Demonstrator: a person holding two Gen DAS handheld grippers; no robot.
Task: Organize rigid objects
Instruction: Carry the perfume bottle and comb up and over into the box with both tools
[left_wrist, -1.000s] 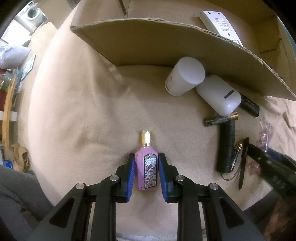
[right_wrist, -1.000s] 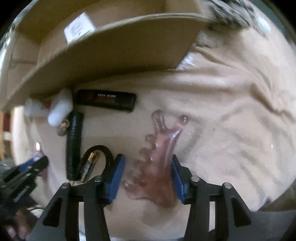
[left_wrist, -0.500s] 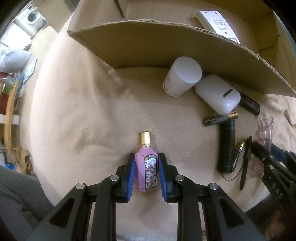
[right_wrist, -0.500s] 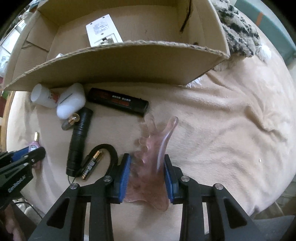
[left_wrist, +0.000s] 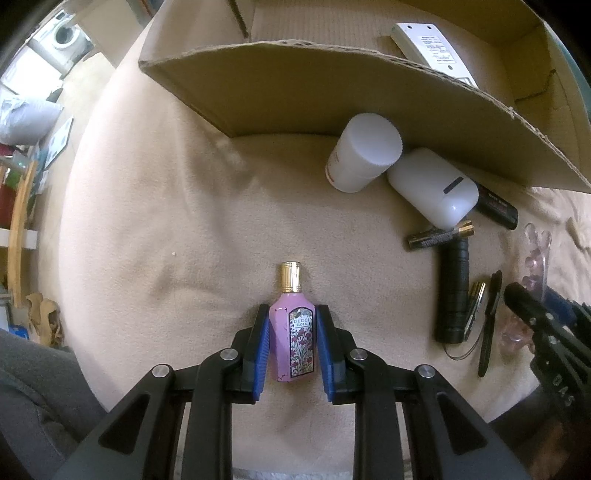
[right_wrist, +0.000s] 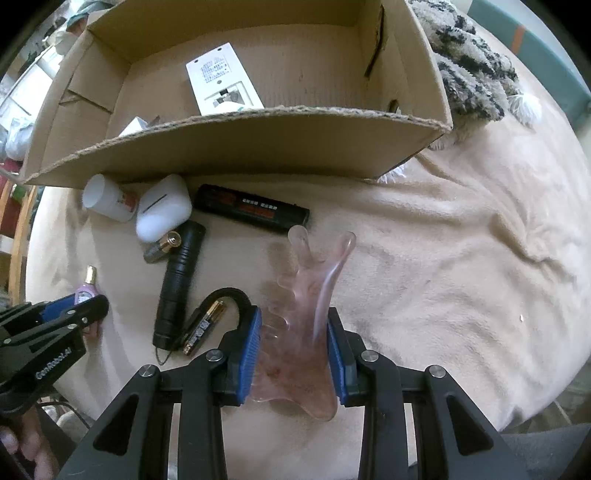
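Note:
My left gripper (left_wrist: 292, 314) is shut on a pink perfume bottle (left_wrist: 293, 338) with a gold cap, held over the beige blanket (left_wrist: 155, 206). My right gripper (right_wrist: 294, 317) is shut on a translucent pink comb-shaped scraper (right_wrist: 301, 332), lifted a little off the blanket; it also shows in the left wrist view (left_wrist: 535, 254). An open cardboard box (right_wrist: 236, 147) stands behind, holding a white remote (right_wrist: 221, 79). The left gripper (right_wrist: 86, 299) with the bottle shows at the left of the right wrist view.
On the blanket by the box lie a white pill bottle (left_wrist: 364, 157), a white earbud case (left_wrist: 432, 192), a black bar (right_wrist: 251, 208), a black flashlight (right_wrist: 179, 284), two batteries (right_wrist: 203, 326) and a black strap (right_wrist: 229, 295). A spotted cloth (right_wrist: 476, 74) lies behind the box.
My right gripper closed on the pink scraper and raised it, drawing back so the box interior shows. My left gripper kept hold of the perfume bottle and rose slightly.

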